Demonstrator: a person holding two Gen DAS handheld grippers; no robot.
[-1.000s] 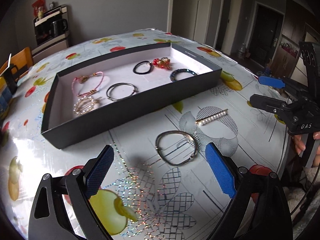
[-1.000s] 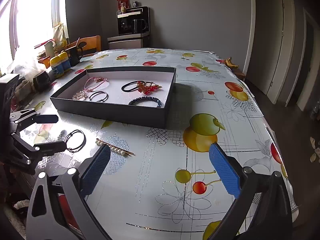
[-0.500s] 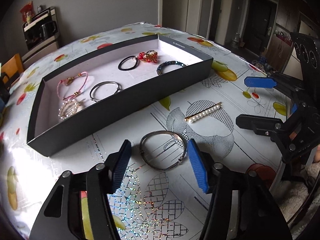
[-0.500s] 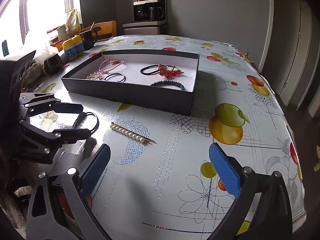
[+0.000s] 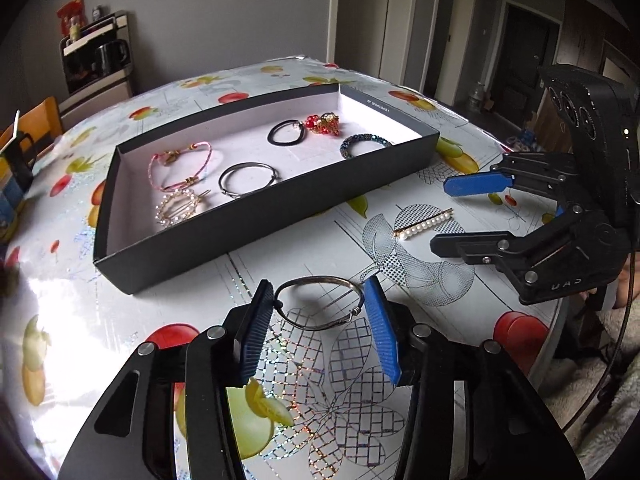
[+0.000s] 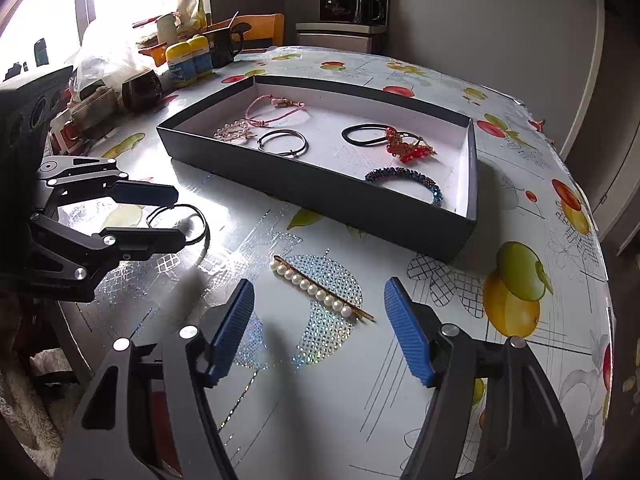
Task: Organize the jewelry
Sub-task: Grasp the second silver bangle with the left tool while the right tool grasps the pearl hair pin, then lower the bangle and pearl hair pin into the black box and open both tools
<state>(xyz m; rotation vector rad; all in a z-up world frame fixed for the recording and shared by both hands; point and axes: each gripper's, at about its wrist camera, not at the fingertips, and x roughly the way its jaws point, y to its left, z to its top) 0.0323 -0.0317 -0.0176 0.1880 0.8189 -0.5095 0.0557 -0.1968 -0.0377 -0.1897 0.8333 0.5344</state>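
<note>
A silver bangle lies on the table between the blue pads of my left gripper, which touch its two sides; it also shows in the right wrist view. A pearl hair clip lies on the tablecloth just ahead of my right gripper, which is open and empty above it; the clip also shows in the left wrist view. The black tray holds several pieces: a pink cord bracelet, a silver bangle, a black hair tie, a red bead piece, a blue bead bracelet.
Bottles, a mug and bags crowd the table's far left edge by the window. A coffee machine stands on a cabinet behind the table. The table edge drops off at the right.
My left gripper moved forward and closed its pads onto the silver bangle. My right gripper moved forward and down toward the pearl hair clip, still open.
</note>
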